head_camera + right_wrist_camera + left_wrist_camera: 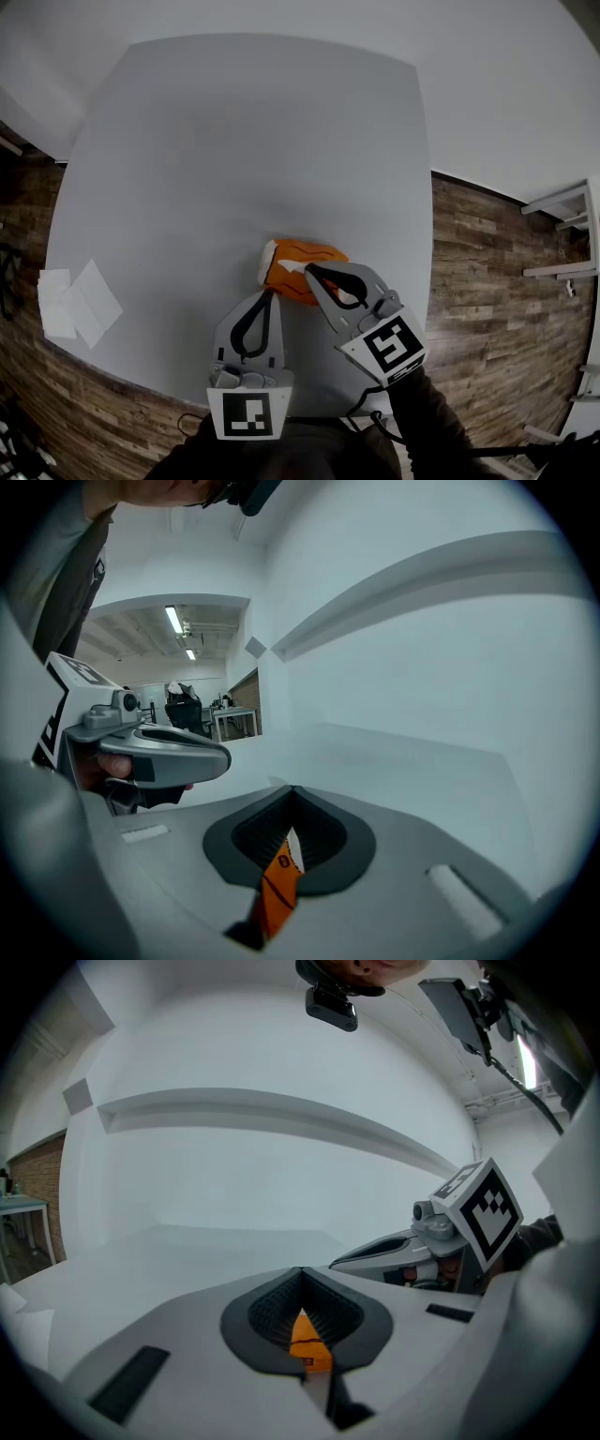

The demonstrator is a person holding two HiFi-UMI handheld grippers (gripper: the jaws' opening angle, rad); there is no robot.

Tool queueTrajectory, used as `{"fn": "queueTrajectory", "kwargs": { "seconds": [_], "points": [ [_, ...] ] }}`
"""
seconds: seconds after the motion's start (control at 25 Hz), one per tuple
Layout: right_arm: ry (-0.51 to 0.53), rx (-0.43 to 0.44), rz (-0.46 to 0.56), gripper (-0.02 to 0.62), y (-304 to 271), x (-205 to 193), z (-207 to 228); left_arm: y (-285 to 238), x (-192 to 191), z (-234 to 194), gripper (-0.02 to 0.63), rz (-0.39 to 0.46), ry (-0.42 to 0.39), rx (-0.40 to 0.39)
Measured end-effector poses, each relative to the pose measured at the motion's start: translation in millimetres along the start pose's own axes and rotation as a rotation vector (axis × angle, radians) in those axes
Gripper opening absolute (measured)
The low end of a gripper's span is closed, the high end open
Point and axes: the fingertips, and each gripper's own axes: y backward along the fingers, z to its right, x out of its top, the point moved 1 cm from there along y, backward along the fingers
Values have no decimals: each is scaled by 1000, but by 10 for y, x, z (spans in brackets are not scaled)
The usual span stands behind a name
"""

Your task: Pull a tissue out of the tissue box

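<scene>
Tissue box (314,255): an orange soft pack, lying on the table (234,141) toward its near edge. Far left of the box, well apart: white sheets (80,302) flat by the table's side edge. At the box's left end: left gripper (272,292), jaws closed on the orange wrapper, seemingly to pin it. At the box's top opening: right gripper (309,272), jaws pressed together on a white sliver of tissue (294,849). Grip apparently made, tissue barely out, and most of the pull not yet done.
</scene>
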Motion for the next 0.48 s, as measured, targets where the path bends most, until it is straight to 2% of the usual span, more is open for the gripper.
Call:
{"fn": "queueTrajectory", "kwargs": {
  "seconds": [0.32,0.48],
  "points": [
    [-1,-1,13,2,45,50,-13,-67,7,105,0,8,-32,-32],
    [-1,2,15,2,65,75,-19,-118,-52,147,0,-9,-9,-39]
  ]
}}
